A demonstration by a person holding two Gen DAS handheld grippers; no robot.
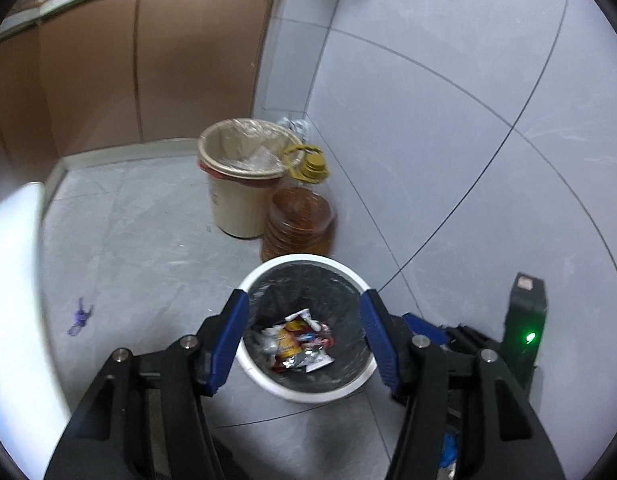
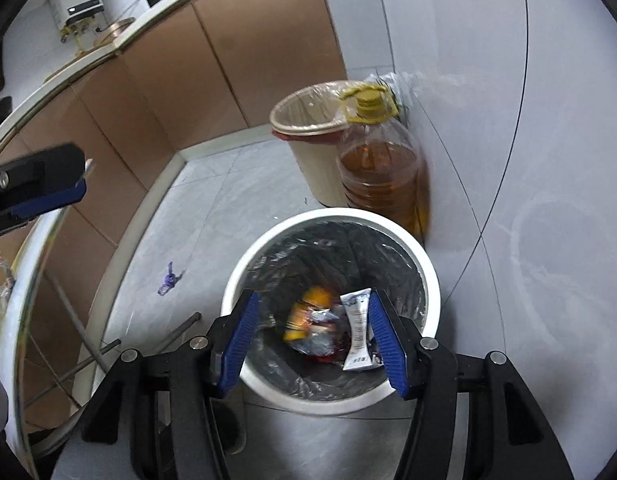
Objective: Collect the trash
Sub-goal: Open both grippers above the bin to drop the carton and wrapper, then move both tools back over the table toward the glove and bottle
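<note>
Both tongs, left (image 1: 304, 340) and right (image 2: 314, 336), are hanging released over the white bin (image 2: 428, 280), where wrappers (image 1: 298, 344) are lying on its black liner. Beyond, a beige bin (image 2: 312, 152) and oil jug (image 2: 382, 176) are standing on the grey tiled floor (image 1: 148, 240) against the wall (image 1: 428, 120), by brown cabinets (image 2: 228, 60).

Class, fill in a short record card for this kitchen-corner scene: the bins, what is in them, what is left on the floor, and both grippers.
white bin: black liner, on the floor, below both grippers
contents: wrappers, mixed colours
beige bin: clear liner, by the cabinet
oil bottle: yellow cap, between the two bins, against the wall
floor: purple scrap lying loose
left gripper: open, nothing between its pads
right gripper: open, nothing gripped
</note>
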